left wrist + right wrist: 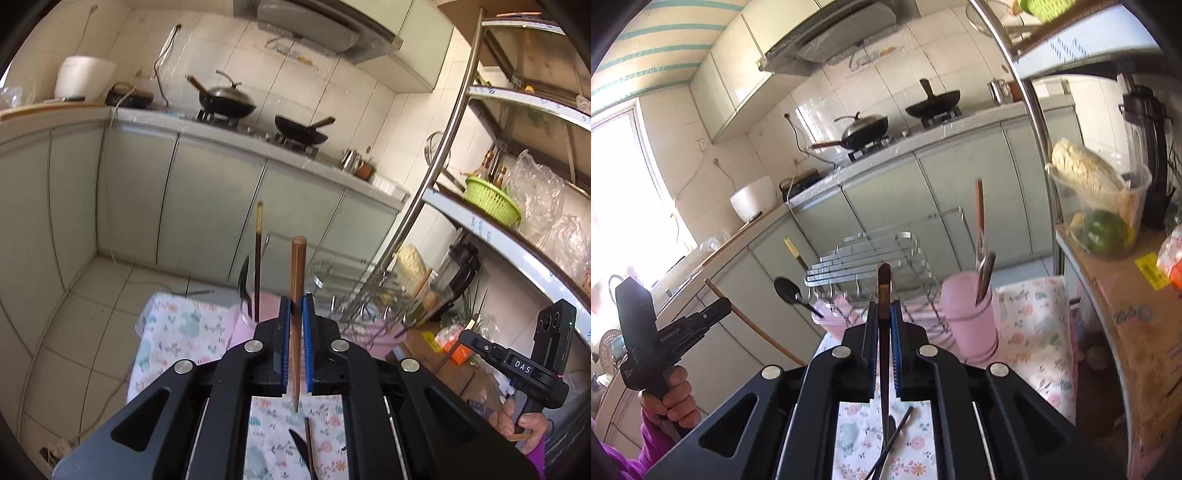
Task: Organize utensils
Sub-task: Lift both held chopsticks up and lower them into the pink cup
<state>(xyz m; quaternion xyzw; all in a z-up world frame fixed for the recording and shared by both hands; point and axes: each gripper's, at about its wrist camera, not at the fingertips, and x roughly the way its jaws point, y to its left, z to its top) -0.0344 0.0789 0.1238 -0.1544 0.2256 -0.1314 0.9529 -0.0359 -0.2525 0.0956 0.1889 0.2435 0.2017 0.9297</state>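
Observation:
My left gripper (295, 301) is shut on a brown wooden chopstick (297, 273) that stands upright between the blue pads, its tip down over the floral cloth (177, 332). Just beyond stands a pink cup (242, 323) with a dark chopstick (258, 251) and a black spoon (243, 282) in it. My right gripper (884, 304) is shut on a dark chopstick (884, 280) with a gold band. The left gripper (716, 308) shows at the left of the right wrist view. The pink cup (967, 317) there holds utensils. A loose dark chopstick (894, 439) lies on the cloth below.
A metal wire rack (871, 258) sits on a pink tray (831, 321) behind the grippers. A black spoon (790, 291) leans at the tray. A shelf unit with a cardboard box (1137, 325) and a plastic tub (1100, 206) stands on the right. Kitchen cabinets and stove lie beyond.

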